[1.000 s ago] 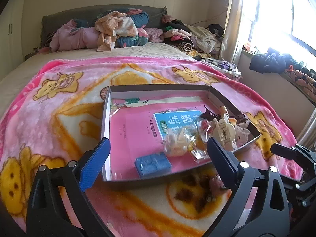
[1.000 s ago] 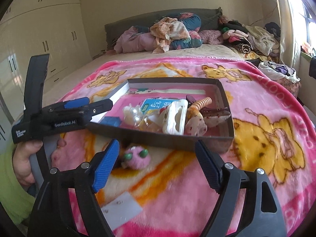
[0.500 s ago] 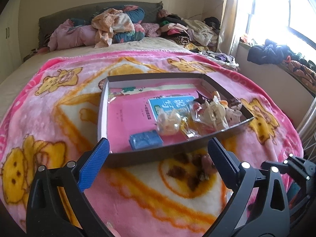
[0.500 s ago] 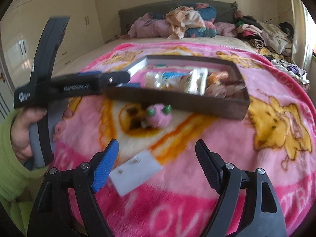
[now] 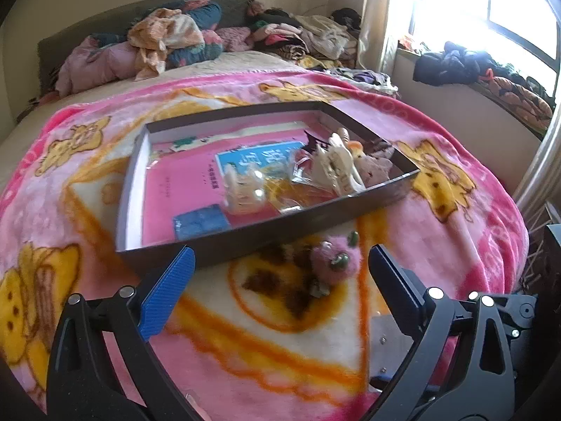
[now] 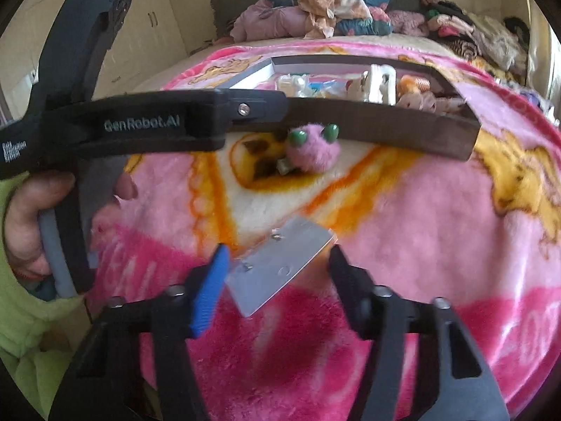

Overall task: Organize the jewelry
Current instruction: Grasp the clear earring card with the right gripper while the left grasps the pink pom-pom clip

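Right gripper [image 6: 277,280] was closing around the earring card [image 6: 280,263] lying flat on the blanket [image 6: 420,210] near the box [image 6: 385,129], pads not yet pinching; best to catch the card by opposite edges, low, clear of the studs. Left gripper [image 5: 280,280] stayed spread and empty. A second earlier the right jaws were wider and higher, card just below them

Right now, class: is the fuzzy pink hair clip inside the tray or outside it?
Outside. The fuzzy pink hair clip lies on the blanket, in front of the tray's near wall, while other accessories sit inside.
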### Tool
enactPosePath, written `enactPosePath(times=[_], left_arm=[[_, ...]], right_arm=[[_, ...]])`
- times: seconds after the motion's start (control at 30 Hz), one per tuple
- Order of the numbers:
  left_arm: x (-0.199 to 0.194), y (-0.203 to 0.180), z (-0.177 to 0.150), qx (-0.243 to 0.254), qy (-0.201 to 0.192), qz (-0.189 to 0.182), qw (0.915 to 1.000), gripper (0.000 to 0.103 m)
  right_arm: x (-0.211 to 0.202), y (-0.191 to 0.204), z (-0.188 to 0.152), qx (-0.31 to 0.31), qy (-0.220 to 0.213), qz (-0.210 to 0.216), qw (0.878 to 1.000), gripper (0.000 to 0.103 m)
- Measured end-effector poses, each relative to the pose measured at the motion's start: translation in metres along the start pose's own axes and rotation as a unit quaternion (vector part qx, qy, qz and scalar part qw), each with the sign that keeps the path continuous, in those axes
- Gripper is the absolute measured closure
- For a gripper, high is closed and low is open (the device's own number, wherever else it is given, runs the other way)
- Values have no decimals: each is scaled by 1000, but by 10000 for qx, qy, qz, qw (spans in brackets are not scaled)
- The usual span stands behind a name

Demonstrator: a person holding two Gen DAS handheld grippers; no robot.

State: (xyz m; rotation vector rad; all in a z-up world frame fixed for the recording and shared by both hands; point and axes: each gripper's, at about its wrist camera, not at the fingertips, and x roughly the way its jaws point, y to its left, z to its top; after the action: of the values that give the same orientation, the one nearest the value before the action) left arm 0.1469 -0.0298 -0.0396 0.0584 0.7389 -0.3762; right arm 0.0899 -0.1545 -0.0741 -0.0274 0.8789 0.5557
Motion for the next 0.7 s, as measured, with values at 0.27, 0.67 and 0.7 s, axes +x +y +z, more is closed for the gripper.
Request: enactPosePath(times=[0.27,0.67,0.7], left_arm=[[16,-11,2,14,176,-310,9994,27],[45,-25,-4,126,590,-645,9961,80],[45,-26,-5,163,584,-648,9961,80]], right_arm=[[-9,-16,2,284,-66,-43,9996,65],[-27,-69,6,923,-413,-724,9922,67],[-28,-70,6,950,-446,-735,9918,67]])
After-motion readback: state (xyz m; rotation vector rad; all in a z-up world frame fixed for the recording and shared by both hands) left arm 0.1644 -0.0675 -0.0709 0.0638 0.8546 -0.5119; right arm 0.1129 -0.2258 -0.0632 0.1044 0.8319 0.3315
